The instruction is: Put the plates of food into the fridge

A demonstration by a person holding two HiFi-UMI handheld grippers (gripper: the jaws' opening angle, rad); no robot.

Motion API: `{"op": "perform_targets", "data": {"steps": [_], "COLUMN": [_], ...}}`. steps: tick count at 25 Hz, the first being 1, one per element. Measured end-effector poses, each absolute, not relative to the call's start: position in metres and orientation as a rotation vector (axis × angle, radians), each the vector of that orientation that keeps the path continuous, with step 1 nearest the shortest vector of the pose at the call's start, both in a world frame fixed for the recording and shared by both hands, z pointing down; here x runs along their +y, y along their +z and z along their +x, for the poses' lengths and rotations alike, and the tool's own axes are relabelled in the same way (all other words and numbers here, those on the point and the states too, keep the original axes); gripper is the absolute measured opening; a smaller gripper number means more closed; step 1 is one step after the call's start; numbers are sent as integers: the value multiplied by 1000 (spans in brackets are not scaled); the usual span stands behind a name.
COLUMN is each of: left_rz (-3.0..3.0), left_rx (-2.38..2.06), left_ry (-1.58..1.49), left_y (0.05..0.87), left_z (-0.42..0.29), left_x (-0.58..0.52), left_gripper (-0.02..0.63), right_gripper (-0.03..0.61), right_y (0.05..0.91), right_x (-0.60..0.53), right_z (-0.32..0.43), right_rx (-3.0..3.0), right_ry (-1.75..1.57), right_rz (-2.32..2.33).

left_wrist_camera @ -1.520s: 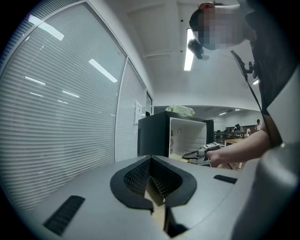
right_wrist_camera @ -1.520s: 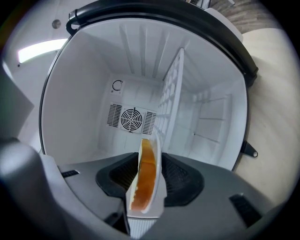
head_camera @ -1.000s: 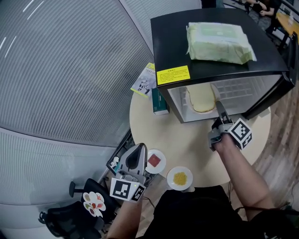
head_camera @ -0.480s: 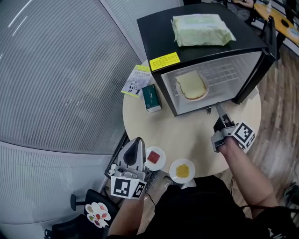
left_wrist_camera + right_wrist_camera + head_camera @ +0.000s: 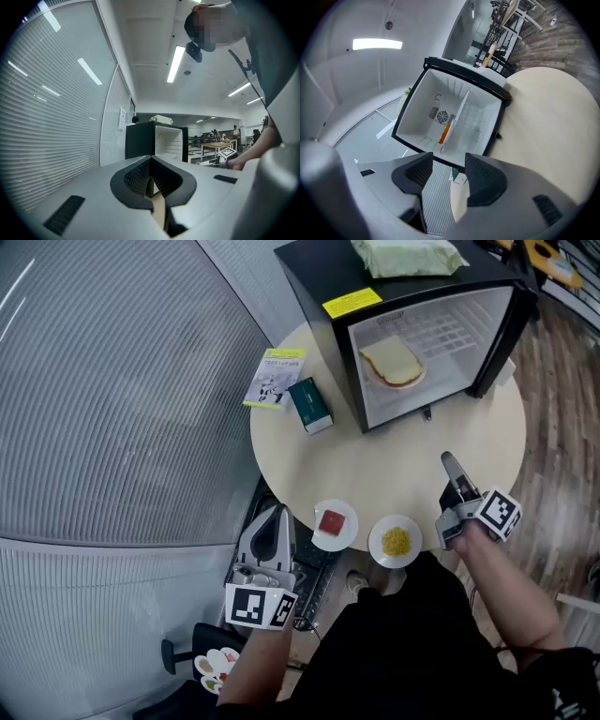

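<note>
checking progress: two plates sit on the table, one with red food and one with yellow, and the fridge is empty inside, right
Not quite. The fridge is not empty: the head view shows a plate of bread on its shelf. The rest holds: the plate of red food and the plate of yellow food sit on the table.

I can read nothing here. The yellow label (image 5: 352, 303) on the top front edge of the black fridge (image 5: 309, 268) carries dark print too small to make out, and the booklet (image 5: 275, 378) and green box (image 5: 309, 405) lying on the tabletop (image 5: 394, 474) just beside the fridge show printing that is equally illegible. The cube (image 5: 256, 606) on my left hand-held gripper (image 5: 279, 513) and the cube (image 5: 500, 513) on my right hand-held gripper (image 5: 447, 459) bear only black-and-white square markers.
</note>
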State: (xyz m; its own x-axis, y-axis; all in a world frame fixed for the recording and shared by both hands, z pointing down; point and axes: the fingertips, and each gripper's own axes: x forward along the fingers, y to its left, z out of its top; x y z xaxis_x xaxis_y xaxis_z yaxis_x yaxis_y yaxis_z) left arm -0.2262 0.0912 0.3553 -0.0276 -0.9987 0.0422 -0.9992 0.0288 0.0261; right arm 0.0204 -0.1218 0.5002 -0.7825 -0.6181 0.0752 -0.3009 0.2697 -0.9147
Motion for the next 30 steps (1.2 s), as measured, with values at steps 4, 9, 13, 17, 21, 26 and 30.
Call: {"op": "perform_targets", "data": {"steps": [4,9,13,17,21,26,30], "left_rz": [2221,2301,2327,2365,2406,2414,2402], "left_rx": [-2163,-2056,-1995,-1950,-1914,-1898,-1899], "left_ry": [20,23,55,87,136,166,223], "left_y": [357,371,382,386,390,393,398], "left_z": [-236,-238,-239,-231,-222,-219,-225], "left_x": [110,126,131,131,129,132,136], "left_gripper": [3,3,3,3,3,3,3], "right_gripper": [216,216,216,216,216,216,216], "right_y": [522,556,600,646,680,718,736], "right_x": [-71,-11,44,86,113,141,138], "right_z": [26,52,68,77,70,59,46], "right_rx": [2246,2168,2156,2050,1992,1891,1845], "right_ry": [-1527,-1554,-1632,-1748,-1816,-1906,-1931], "right_rz": [-907,-1058,-1245,-1317,-1319,-1343,-1307]}}
